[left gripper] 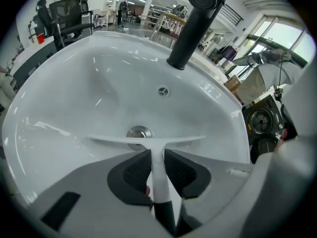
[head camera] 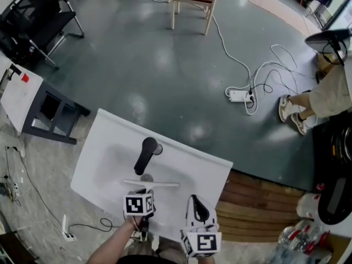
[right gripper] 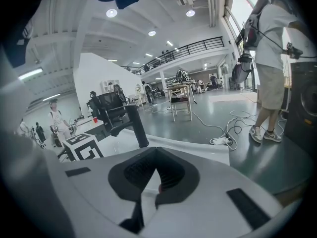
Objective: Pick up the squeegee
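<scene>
Two pads: those of the left gripper, pressed on either side of the squeegee handle, just behind the blade.
Squeegee: lies in the sink, blade across the drain, handle toward the person.
Lift: probably best straight up with the blade level, staying clear of the faucet beyond.
Right gripper: tips together, empty, off to the side; it should stay out of the way.

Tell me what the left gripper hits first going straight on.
Likely the crossbar blade of the white plastic squeegee, just beyond the left gripper; then the round metal drain of the white sink beneath.
</scene>
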